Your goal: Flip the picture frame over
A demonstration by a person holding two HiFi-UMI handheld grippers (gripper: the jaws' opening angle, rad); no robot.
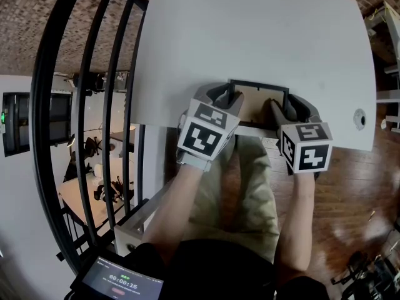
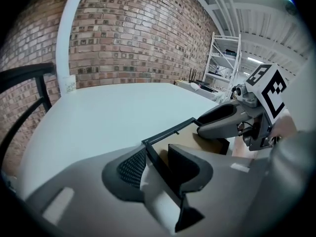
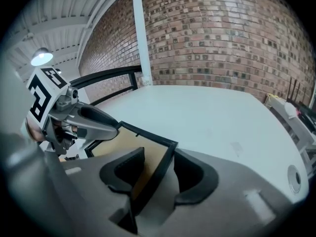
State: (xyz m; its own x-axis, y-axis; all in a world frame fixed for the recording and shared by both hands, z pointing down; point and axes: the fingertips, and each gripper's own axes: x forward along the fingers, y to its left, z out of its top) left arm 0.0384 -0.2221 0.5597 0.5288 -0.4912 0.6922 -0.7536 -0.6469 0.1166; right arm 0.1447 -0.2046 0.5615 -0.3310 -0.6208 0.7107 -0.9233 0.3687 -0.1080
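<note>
Head view: frame (image 1: 258,84) at the table's (image 1: 250,36) near edge, brown back showing; left gripper (image 1: 228,96) pinches its left rail, right gripper (image 1: 284,108) its right.

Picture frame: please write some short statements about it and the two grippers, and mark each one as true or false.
1. The picture frame has its brown backing on the upper side. True.
2. Only the left gripper grips it. False: the right gripper is also shut on a side rail.
3. The frame lies in the middle of the table. False: it is at the near edge, close to the person.
4. The frame's border is black. True.
</note>
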